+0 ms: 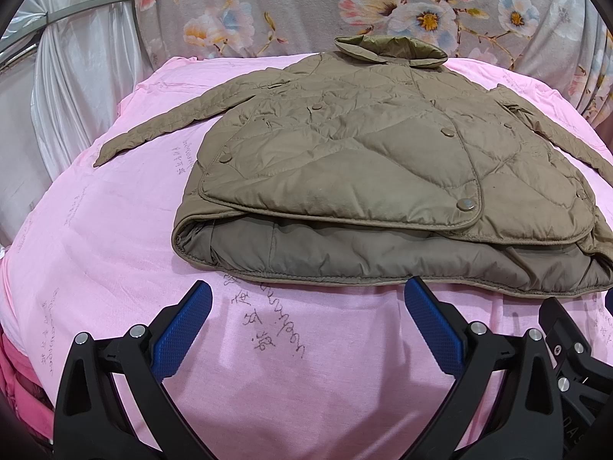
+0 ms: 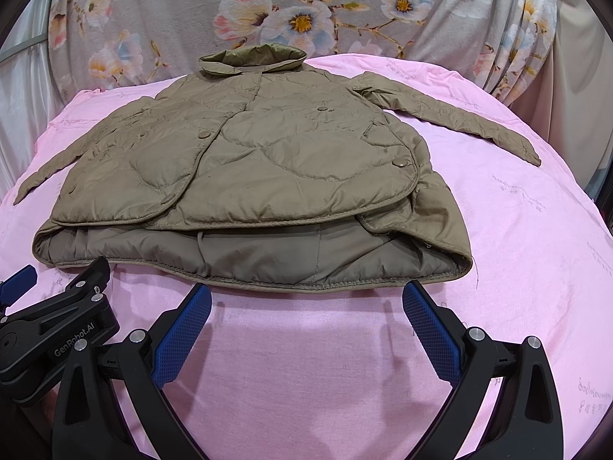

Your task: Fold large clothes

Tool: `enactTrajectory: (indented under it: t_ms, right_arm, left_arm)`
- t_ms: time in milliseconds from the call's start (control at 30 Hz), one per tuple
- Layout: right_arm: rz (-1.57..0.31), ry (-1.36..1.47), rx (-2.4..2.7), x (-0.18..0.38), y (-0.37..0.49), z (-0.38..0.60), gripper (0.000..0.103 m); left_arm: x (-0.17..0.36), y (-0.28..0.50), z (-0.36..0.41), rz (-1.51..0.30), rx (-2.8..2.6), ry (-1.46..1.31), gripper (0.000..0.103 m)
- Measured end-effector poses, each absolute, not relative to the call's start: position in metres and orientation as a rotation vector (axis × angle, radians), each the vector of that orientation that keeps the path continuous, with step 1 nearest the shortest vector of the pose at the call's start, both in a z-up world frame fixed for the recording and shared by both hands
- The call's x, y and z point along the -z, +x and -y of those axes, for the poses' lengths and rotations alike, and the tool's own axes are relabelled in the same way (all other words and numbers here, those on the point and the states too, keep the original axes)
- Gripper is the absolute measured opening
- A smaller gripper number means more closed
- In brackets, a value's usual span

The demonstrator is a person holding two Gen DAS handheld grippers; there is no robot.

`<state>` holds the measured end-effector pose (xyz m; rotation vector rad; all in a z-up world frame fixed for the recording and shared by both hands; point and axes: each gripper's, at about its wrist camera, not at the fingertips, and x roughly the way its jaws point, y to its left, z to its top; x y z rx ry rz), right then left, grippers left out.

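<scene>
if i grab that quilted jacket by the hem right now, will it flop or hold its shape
The jacket will probably flop: its sleeve lies limp on the pink sheet. Puffy quilting suggests it is light for its bulk. The smooth shell may slip between the pads, so bite deep.

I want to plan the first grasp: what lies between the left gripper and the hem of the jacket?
Only bare pink sheet with faint printed writing lies between the open left gripper and the khaki quilted jacket, as the left wrist view shows.
</scene>
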<state>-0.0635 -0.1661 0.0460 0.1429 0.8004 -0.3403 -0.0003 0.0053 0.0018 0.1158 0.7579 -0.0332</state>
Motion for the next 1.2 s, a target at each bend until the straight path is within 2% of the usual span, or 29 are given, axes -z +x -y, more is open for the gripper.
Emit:
enactTrajectory:
  t_ms: [367, 567, 767, 900, 1200]
  right_arm:
    - [-0.815, 0.165, 0.321, -0.045, -0.062, 0.170, 0.098]
    - [-0.788, 0.223, 0.310, -0.051, -0.062, 0.213, 0.098]
    - [-0.671, 0.299, 0.402, -0.084, -0.051, 0.306, 0.098]
    - [-0.593, 0.498, 0.439, -0.092, -0.039, 0.391, 0.098]
    - [-0.515, 0.891, 0.610, -0.048, -0.006, 0.555, 0.098]
  left_arm:
    - [-0.002, 0.000, -0.006, -0.759, 0.031, 0.111, 0.098]
    - [-0.016, 0.008, -0.019, -0.752, 0.052, 0.087, 0.098]
    - [-0.051, 0.038, -0.032, -0.672, 0.015, 0.102, 0.098]
    - [-0.069, 0.060, -0.036, -0.614, -0.046, 0.106, 0.098]
    - [-0.070, 0.116, -0.037, -0.634, -0.090, 0.051, 0.098]
